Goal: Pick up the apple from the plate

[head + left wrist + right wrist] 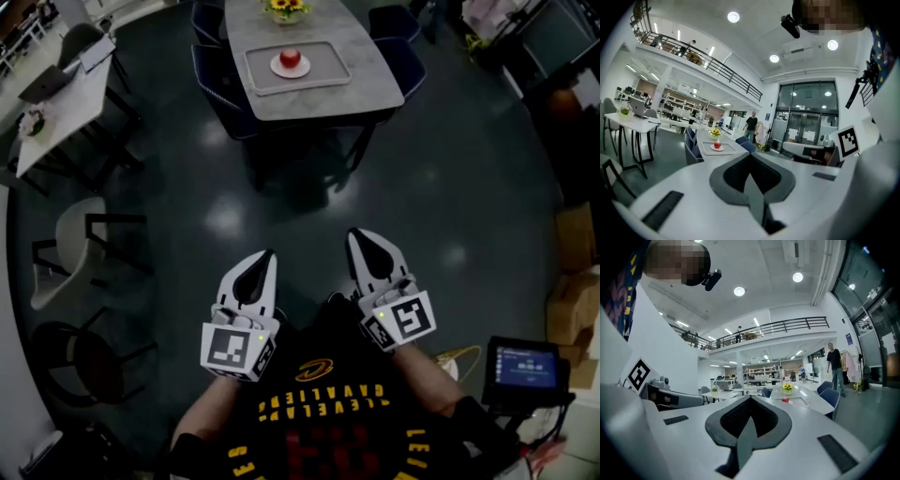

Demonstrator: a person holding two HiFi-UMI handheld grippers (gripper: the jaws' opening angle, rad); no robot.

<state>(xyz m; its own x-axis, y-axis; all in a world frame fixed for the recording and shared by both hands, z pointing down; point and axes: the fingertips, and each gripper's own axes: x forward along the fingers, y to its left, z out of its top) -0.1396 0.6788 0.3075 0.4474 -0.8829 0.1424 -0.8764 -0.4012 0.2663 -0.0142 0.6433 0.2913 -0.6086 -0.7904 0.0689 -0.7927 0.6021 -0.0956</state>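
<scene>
A red apple (291, 58) sits on a white plate (279, 67) in a grey tray (328, 77) on a grey table far ahead. The left gripper view shows the apple (717, 145) small and distant; in the right gripper view the apple (786, 400) is a red dot. My left gripper (267, 257) is shut and empty, held close to my body. My right gripper (355, 236) is beside it, jaws together, with nothing in it. Both point toward the table, far short of it.
A yellow flower pot (287, 9) stands behind the tray. Dark blue chairs (217, 94) ring the table (366, 89). Another table and chairs (66, 103) are at the left, cardboard boxes (574, 300) and a small screen (529, 366) at the right. A person (751, 125) stands in the distance.
</scene>
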